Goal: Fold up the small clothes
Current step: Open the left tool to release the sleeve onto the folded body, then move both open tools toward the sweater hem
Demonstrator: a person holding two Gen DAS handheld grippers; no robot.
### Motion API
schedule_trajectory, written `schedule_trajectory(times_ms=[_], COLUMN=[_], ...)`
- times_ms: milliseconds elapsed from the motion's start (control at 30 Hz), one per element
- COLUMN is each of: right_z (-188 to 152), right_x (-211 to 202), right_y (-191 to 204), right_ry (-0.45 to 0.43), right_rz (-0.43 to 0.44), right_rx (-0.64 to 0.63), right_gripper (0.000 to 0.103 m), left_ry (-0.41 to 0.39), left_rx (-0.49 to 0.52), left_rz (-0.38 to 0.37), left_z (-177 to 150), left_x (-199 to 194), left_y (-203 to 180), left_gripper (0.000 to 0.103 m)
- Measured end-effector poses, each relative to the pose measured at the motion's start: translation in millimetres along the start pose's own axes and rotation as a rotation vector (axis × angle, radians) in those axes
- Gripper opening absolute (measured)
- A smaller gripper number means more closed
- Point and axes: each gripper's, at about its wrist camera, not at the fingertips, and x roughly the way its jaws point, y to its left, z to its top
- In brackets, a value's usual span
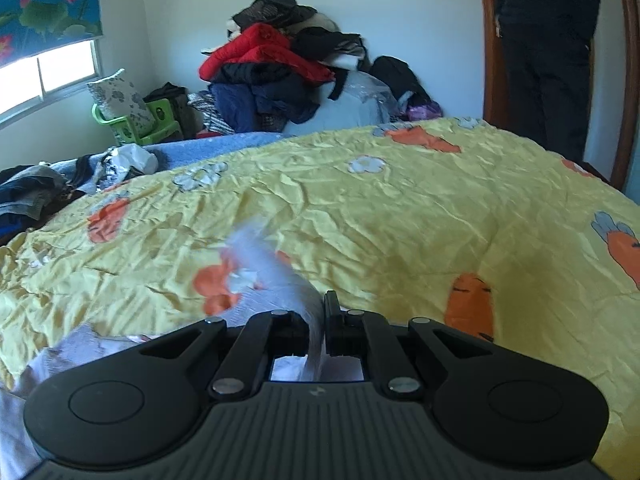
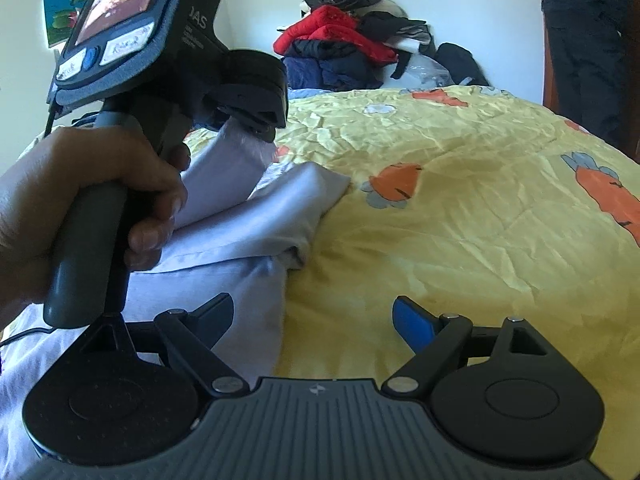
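Pale garment (image 2: 256, 216): partly folded on the bedspread (image 2: 460, 220), unfinished. My left gripper (image 1: 323, 312) pinches its lifted edge. My right gripper (image 2: 316, 320): fingers wide, empty.

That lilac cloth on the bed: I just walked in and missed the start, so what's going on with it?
A person is folding a pale lilac garment on a yellow carrot-print quilt, a handheld gripper in each hand. The left gripper is shut on a lifted edge of the cloth. The right gripper is open with nothing between its jaws, just above the quilt at the garment's edge.
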Motion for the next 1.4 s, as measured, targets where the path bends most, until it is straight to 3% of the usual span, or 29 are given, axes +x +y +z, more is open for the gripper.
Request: schedule_trajectory(times_ms=[333, 567, 767, 867, 1033, 1233, 1400], right_z=[-4.1, -5.3, -5.3, -5.0, -3.2, 7.3, 32.5], right_x=[-2.0, -1.4, -3.1, -4.7, -9.1, -10.2, -5.2], right_y=[-12.4, -14.9, -16.3, -17.1, -15.0, -8.0, 20.2], right_ry=[0.002, 0.004, 0.004, 0.003, -0.007, -0.037, -0.096], right_rz=[-0.021, -0.025, -0.039, -0.046, -0.052, -0.046, 0.014], right_rx=[0.016, 0.021, 0.022, 0.023, 0.015, -0.006, -0.074], right_gripper=[0.089, 0.089, 0.089, 0.089, 0.089, 0.089, 0.089], left_ry=[0.017, 0.056, 0.044, 0.073, 0.051, 0.019, 0.024], left_rx=[0.056, 0.038, 0.058, 0.023, -0.058, -0.134, -0.194], left_rz=[-0.064, -0.113, -0.084, -0.062, -0.007, 0.108, 0.171], left_z=[-10.1, -9.0, -5.1, -2.6, -8.4, -28.5, -45.3], left_x=[5.4, 14.4, 7.1, 4.0, -19.9, -58.1, -72.5], left_y=[-23.1, -27.1, -26.5, -13.1, 26.5, 88.4, 135.0], left_gripper=[0.006, 0.007, 0.010, 0.022, 0.072, 0.074, 0.074])
